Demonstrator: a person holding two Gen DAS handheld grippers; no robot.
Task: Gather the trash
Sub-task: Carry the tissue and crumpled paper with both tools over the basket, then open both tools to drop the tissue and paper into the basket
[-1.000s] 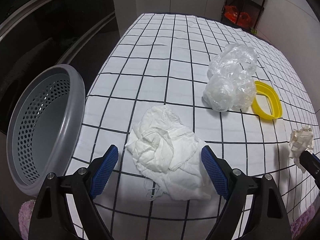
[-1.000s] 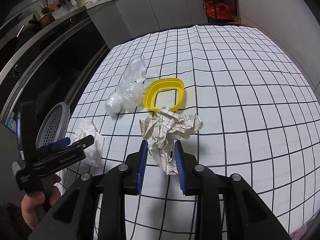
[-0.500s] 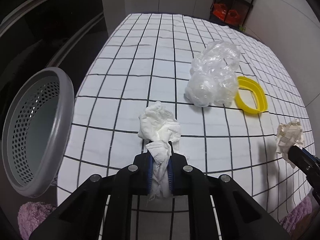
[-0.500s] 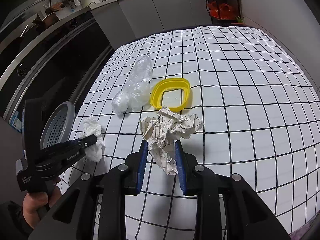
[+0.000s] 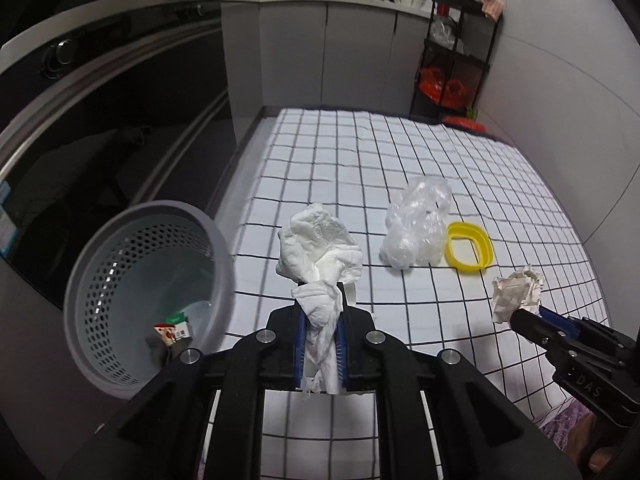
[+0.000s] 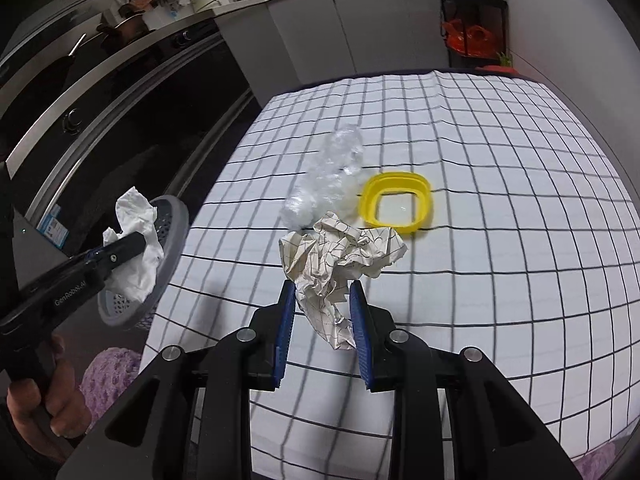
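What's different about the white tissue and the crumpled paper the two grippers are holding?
The white tissue is plain, soft and floppy; the crumpled paper has thin dark lines printed on it and stiff, sharp creases. The tissue is pinched by the left gripper close to the gray basket; the paper is pinched by the right gripper, over the checked tablecloth. Both are scrunched trash, held up off the table.

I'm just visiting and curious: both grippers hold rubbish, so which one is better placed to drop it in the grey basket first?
Probably the left gripper: its white tissue hangs right beside the grey basket, while the right gripper holds crumpled paper farther off.
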